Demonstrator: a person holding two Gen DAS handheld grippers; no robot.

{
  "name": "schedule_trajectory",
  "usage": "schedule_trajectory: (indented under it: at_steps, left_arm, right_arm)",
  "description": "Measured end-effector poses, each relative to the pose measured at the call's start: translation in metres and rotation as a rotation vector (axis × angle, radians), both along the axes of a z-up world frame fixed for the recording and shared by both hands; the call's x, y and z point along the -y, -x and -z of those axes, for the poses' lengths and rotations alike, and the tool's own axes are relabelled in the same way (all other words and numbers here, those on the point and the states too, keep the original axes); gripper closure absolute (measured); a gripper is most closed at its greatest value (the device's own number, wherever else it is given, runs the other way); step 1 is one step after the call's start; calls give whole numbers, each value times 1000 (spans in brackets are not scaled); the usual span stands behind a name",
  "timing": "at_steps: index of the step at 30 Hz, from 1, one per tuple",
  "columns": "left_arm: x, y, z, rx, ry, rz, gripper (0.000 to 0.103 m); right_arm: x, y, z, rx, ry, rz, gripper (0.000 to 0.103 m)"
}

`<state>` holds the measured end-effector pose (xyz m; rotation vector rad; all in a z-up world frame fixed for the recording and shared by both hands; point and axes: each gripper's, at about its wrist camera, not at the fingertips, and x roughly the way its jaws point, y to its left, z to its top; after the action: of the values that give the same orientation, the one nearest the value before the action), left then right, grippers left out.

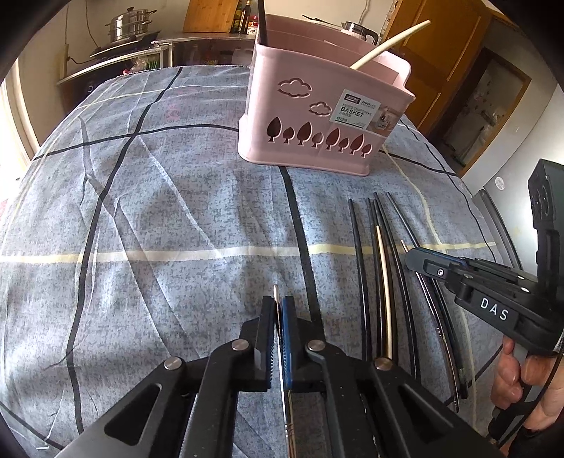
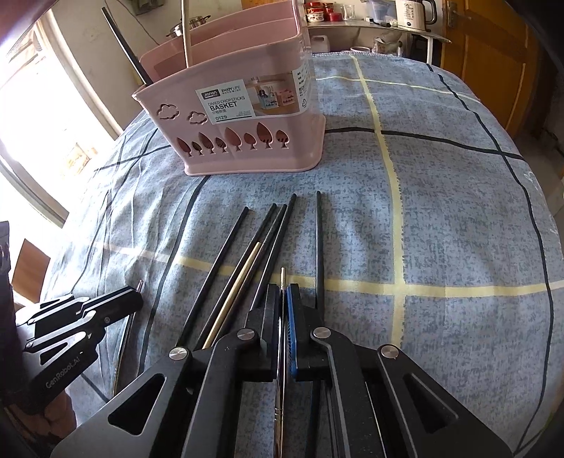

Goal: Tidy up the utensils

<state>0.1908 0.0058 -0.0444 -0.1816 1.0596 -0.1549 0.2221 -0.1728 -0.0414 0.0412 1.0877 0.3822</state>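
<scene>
A pink divided chopsticks basket [image 1: 317,116] [image 2: 243,116] stands on the checked cloth; a black chopstick [image 1: 261,21] [image 2: 127,49] and a cream one [image 1: 391,42] [image 2: 186,31] stand in it. Several black chopsticks [image 1: 357,253] [image 2: 275,232] and a cream one [image 1: 382,274] [image 2: 239,282] lie in front of it. My left gripper [image 1: 278,310] is shut on a thin metal chopstick [image 1: 275,294]. My right gripper [image 2: 283,296] is shut on another metal chopstick [image 2: 282,278], right beside the lying pile. Each gripper shows in the other's view, the right one [image 1: 416,259] and the left one [image 2: 135,294].
The blue-grey checked cloth [image 1: 158,211] [image 2: 440,211] covers a rounded table. A steel pot [image 1: 128,24] and a counter stand behind. A white kettle [image 2: 412,12] sits on a shelf near a wooden door [image 2: 493,53].
</scene>
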Motion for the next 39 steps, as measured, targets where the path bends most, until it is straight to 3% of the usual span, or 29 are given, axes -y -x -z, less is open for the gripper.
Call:
schedule_trajectory:
  at_steps: [8,20,39]
  left_arm:
    - [0,0,-49,98,8,31,100]
    - [-7,-8,-132,272,-4,44,100]
    - [-1,32,-145,309,6,65,100]
  right_arm:
    - [8,3,-37,73,-38,2,99]
    - [18,10,-108,258,-79,17,99]
    - [29,55,-124,306,-89,1,99]
